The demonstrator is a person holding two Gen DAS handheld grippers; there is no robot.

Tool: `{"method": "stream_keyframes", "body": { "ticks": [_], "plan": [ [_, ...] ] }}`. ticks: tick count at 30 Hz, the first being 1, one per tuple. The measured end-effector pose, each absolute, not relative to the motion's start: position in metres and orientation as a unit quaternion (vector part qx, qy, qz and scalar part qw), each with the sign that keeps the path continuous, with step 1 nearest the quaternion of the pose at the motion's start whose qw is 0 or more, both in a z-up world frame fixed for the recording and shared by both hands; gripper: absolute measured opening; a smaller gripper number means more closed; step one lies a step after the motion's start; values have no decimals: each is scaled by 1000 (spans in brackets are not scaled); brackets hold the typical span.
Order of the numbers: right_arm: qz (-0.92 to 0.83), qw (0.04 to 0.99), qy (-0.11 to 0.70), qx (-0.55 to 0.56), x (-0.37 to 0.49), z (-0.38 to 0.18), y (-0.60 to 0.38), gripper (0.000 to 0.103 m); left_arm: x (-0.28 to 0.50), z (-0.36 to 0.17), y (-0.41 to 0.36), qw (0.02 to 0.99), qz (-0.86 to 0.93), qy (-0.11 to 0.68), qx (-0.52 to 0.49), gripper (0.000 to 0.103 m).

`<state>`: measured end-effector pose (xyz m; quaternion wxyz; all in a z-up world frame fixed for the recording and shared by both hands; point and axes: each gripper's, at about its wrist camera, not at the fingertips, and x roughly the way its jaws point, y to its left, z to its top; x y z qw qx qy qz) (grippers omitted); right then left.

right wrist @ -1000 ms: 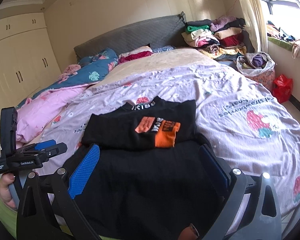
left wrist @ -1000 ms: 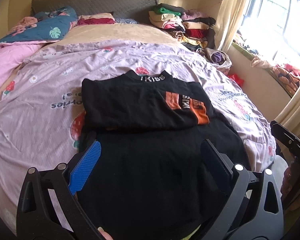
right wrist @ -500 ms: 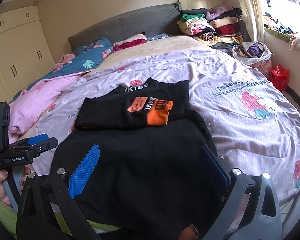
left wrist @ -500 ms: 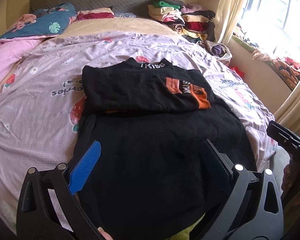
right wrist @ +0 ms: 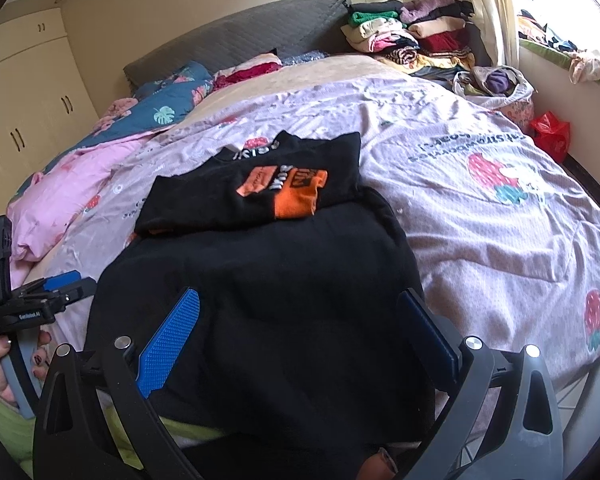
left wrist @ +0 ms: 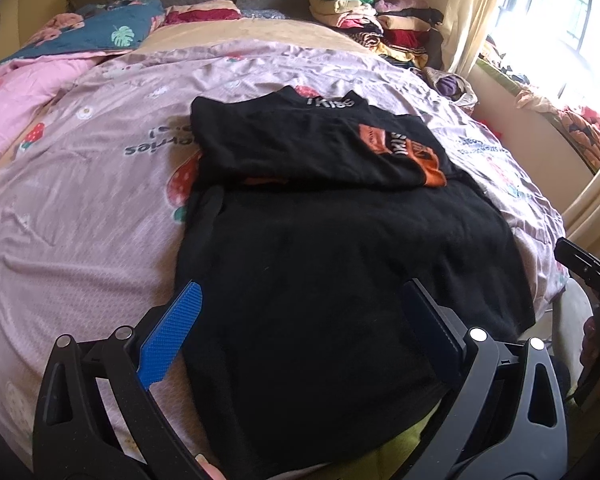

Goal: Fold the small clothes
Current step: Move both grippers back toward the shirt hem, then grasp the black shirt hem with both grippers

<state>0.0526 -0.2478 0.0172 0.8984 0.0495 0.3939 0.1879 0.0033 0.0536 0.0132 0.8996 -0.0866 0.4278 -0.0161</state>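
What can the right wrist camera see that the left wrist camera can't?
Only the right wrist view shows the cream wardrobe doors, a red plastic bag on the floor, and the left gripper from the side, its fingers close together. Only the left wrist view shows the right gripper's black edge. Both show the black garment spread on the bed, the folded black-and-orange shirt on its far end, and the clothes pile by the headboard.
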Motion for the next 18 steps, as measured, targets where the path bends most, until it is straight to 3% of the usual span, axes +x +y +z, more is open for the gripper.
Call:
{"method": "stream_keyframes", "body": {
  "ticks": [18],
  "plan": [
    [171, 889, 422, 51, 42, -8, -268, 98, -25, -8, 88, 883, 8, 459, -94, 93]
  ]
}}
